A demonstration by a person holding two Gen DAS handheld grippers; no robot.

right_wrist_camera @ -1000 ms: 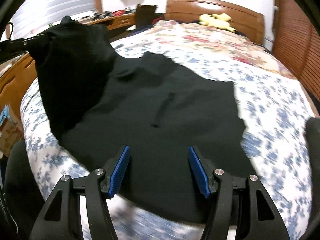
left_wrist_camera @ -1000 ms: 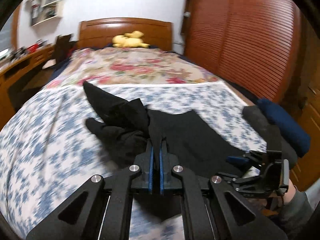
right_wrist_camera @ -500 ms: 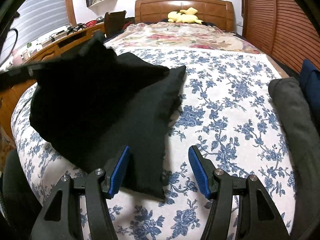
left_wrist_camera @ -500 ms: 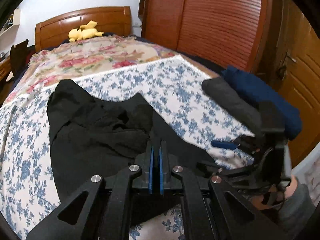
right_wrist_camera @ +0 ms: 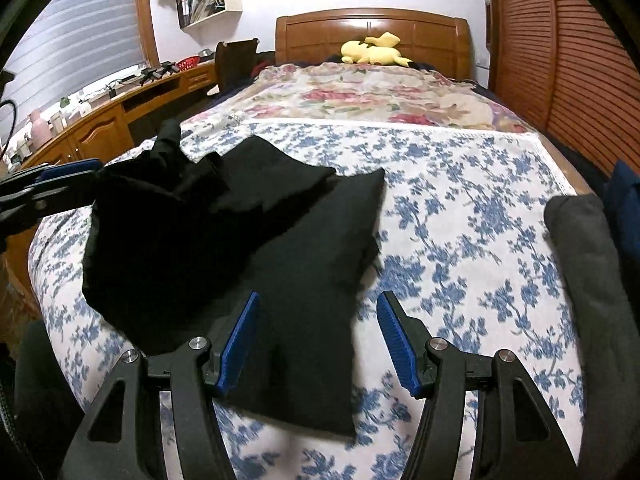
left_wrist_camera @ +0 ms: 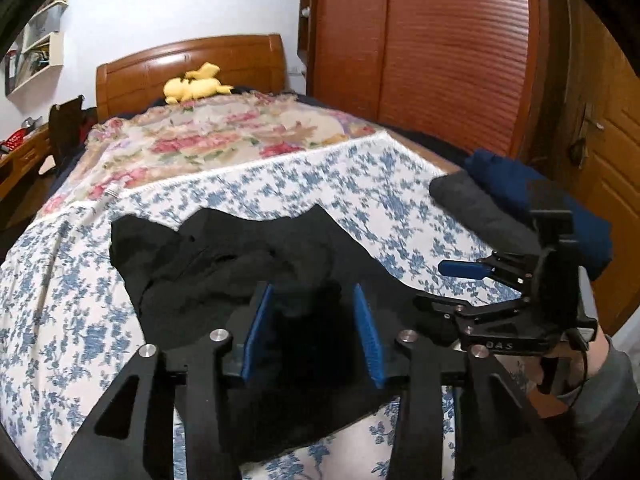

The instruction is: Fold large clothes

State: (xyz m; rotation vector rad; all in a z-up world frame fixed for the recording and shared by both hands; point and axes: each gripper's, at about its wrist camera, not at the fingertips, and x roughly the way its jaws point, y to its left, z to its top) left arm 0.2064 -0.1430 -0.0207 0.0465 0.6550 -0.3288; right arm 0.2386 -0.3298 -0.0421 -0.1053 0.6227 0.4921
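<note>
A black garment (left_wrist_camera: 224, 264) lies folded over in a loose heap on the blue-flowered bedspread (left_wrist_camera: 60, 320); in the right wrist view the garment (right_wrist_camera: 256, 240) fills the near left part of the bed. My left gripper (left_wrist_camera: 312, 332) is open, low over the garment's near edge, with black cloth between its blue pads but not clamped. My right gripper (right_wrist_camera: 320, 340) is open and empty over the garment's right edge. It also shows in the left wrist view (left_wrist_camera: 480, 280) at the right.
A rolled grey garment (right_wrist_camera: 588, 280) and a dark blue one (left_wrist_camera: 532, 196) lie at the bed's right edge. A yellow plush toy (right_wrist_camera: 374, 52) sits by the wooden headboard (right_wrist_camera: 372, 32). A desk (right_wrist_camera: 100, 120) runs along the left; a slatted wardrobe (left_wrist_camera: 440, 60) stands on the right.
My left gripper carried the garment's side over to the right, then opened and let it go. The garment now lies folded over. My right gripper stayed open.
</note>
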